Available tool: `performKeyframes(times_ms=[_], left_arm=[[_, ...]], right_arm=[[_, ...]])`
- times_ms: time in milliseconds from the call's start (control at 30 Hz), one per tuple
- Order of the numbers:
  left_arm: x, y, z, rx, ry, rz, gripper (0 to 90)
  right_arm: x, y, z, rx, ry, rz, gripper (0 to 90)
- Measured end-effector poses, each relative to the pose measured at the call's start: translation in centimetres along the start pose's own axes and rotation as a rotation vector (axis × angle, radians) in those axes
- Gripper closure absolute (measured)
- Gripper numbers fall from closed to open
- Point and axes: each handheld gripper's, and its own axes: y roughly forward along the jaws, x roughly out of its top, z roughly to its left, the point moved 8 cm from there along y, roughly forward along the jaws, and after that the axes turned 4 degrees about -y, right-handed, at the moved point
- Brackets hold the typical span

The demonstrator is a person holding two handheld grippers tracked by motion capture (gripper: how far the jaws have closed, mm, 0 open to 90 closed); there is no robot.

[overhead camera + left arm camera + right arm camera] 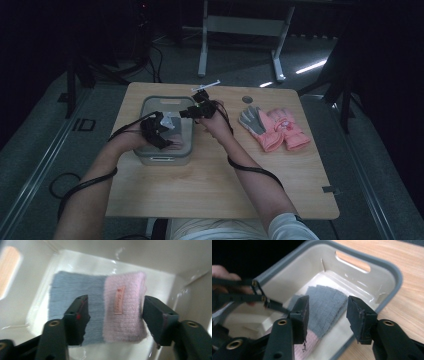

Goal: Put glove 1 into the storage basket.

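Two grippers: both hover at the bin, one held in each of the person's hands, forearms coming in from the near edge.
Folded item: a knitted cloth, grey-blue on one half and fuzzy pale pink on the other (100,307), with a small pink label sewn on the pink half; it lies flat on the bin floor, where it appears to have been set down for storage.
Bin: a cream plastic bin with a grey rim and a slot handle (148,107), standing on the left half of the table; its walls rise around the cloth on all sides.
Left gripper (115,315): jaws stand partly open, one over the grey-blue half and one past the pink edge; the pads do not press the cloth, so nothing is held.
Right gripper (327,315): jaws stand partly open at the bin's right rim, looking down on the grey half (324,305); nothing is between the pads.
Judgement on the hold: both sets of jaws stand apart and free of the cloth, which suggests a release into the bin rather than a pick-up.
Table: a light wooden tabletop (210,180).
Waiting pair: pink winter gloves with grey palms (274,129), lying well apart on the right, probably next for the bin.
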Motion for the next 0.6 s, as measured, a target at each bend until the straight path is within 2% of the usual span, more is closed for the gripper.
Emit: performKeyframes(times_ms=[167,233,300,367,400,600], left_arm=[[1.6,-2.2,-0.1,-0.012,-0.077,-0.079,25.9],[2.2,-2.7,-0.3,-0.037,-0.114,-0.115,20.9],[2.7,-2.9,-0.6,-0.088,-0.136,-0.139,11.1],[3.2,-2.9,-0.7,-0.099,-0.180,-0.169,9.8],[3.5,-2.9,-0.9,-0.113,-0.190,-0.175,8.2],[5.2,-2.5,-2.2,-0.093,-0.195,-0.202,5.9]], right_arm=[[0.0,-2.6,0.1,0.012,-0.017,-0.033,41.6],[-0.1,-3.5,0.1,0.018,-0.023,-0.044,37.3],[-0.4,-4.2,0.2,0.033,-0.040,-0.042,32.4],[-0.8,-5.0,0.3,0.048,-0.052,-0.050,29.4],[-1.0,-5.3,0.4,0.063,-0.062,-0.047,27.3],[-2.4,-7.0,0.1,0.075,-0.082,-0.048,22.7]])
